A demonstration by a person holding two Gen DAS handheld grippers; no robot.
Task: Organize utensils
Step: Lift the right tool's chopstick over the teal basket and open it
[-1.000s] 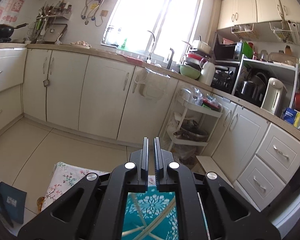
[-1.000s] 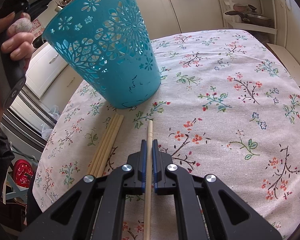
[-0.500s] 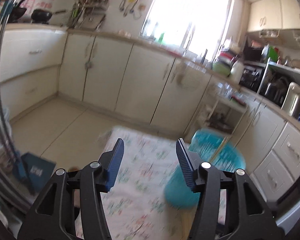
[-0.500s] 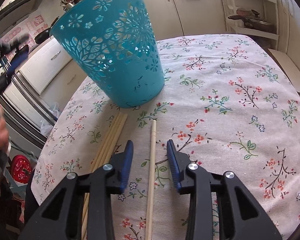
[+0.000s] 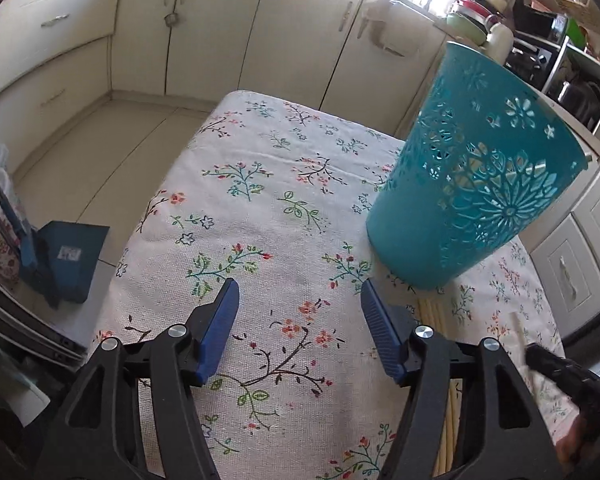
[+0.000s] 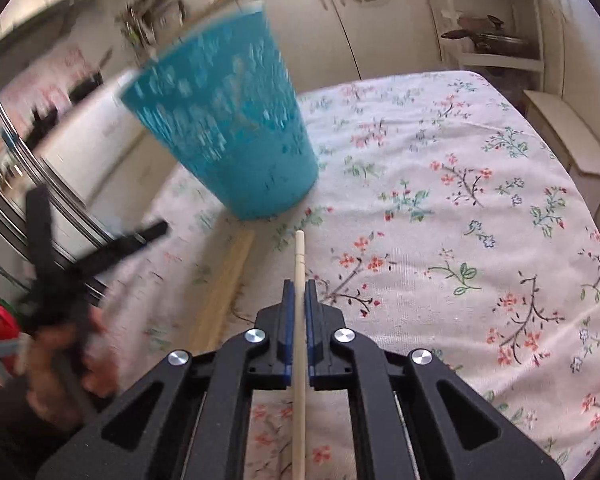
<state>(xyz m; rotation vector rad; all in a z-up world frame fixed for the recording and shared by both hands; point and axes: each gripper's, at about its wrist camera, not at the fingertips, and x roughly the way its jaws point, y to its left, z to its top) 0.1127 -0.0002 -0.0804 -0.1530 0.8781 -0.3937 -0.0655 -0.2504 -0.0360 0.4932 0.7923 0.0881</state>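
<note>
A teal cut-out basket (image 5: pixel 476 184) (image 6: pixel 228 128) stands on the floral tablecloth (image 5: pixel 260 184). My left gripper (image 5: pixel 298 286) hangs low over the cloth to the basket's left. Its jaws are opening and nothing is between them. My right gripper (image 6: pixel 299 284) is shut on a single pale chopstick (image 6: pixel 299 256), whose tip points at the basket's base. A bundle of several chopsticks (image 6: pixel 224 288) (image 5: pixel 432 312) lies on the cloth just in front of the basket. In the right wrist view the left gripper (image 6: pixel 100 248) shows blurred at the left, held by a hand.
The table's far and left edges drop to a tiled floor. A blue dustpan (image 5: pixel 68 256) leans there on the left. Cream cabinets (image 5: pixel 220 32) line the walls. A white shelf rack (image 6: pixel 492 40) and a low bench (image 6: pixel 572 140) stand beyond the table on the right.
My left gripper, shut above the basket before, has opened and dropped toward the cloth beside it. My right gripper opened, then shut again on the single chopstick and rose slightly.
</note>
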